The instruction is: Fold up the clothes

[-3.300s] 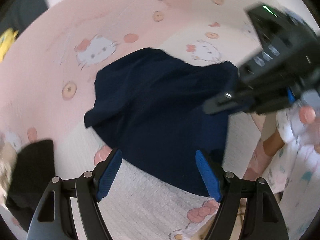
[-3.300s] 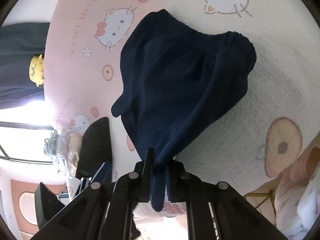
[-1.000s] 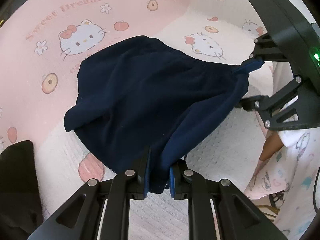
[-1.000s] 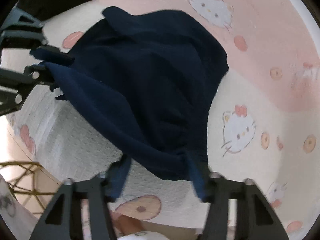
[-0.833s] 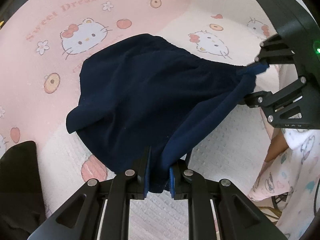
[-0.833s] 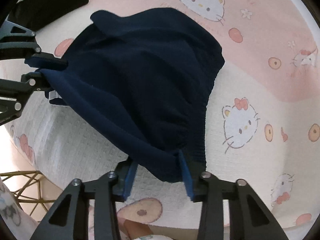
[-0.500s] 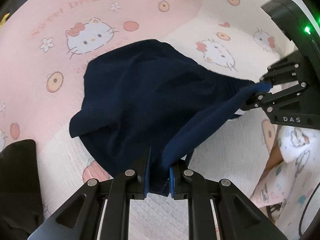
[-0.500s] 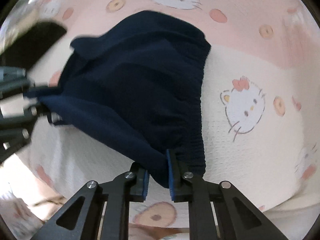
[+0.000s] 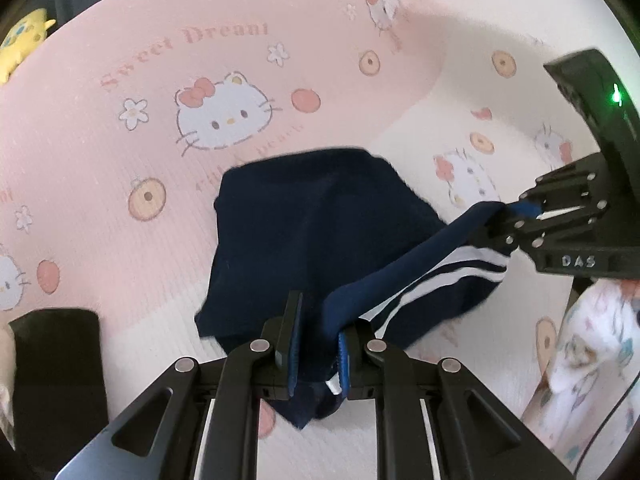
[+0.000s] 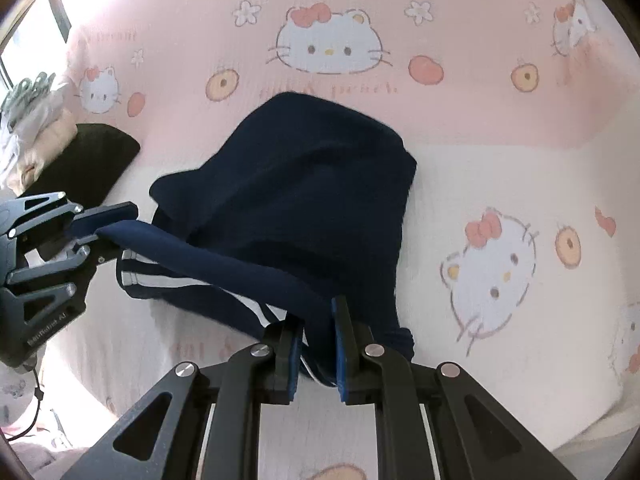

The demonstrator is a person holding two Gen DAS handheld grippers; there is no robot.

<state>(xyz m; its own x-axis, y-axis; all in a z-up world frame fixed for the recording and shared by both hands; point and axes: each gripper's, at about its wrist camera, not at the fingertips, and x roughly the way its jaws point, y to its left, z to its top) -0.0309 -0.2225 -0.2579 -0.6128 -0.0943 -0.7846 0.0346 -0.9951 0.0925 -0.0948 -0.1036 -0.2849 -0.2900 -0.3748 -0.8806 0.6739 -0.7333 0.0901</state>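
Note:
A pair of navy shorts (image 9: 304, 232) with white side stripes lies partly on the pink and white cartoon-cat bed sheet (image 9: 120, 120). My left gripper (image 9: 316, 344) is shut on one corner of its near edge. At the right of the left wrist view, my right gripper (image 9: 516, 216) pinches the other corner. In the right wrist view the right gripper (image 10: 316, 340) is shut on the navy shorts (image 10: 304, 200), and the left gripper (image 10: 100, 224) holds the edge at the left. The held edge is stretched taut between them, raised off the sheet; the far part still rests on it.
A black garment (image 10: 88, 160) lies at the sheet's left side, next to a pale heap of clothes (image 10: 36, 120). A yellow plush toy (image 9: 24, 40) sits at the far left edge. A person's patterned sleeve (image 9: 592, 360) shows at the right.
The right gripper closed on the shorts' corner. Both grippers rose and drew apart, pulling the near edge taut and lifting it, so the white stripes now show.

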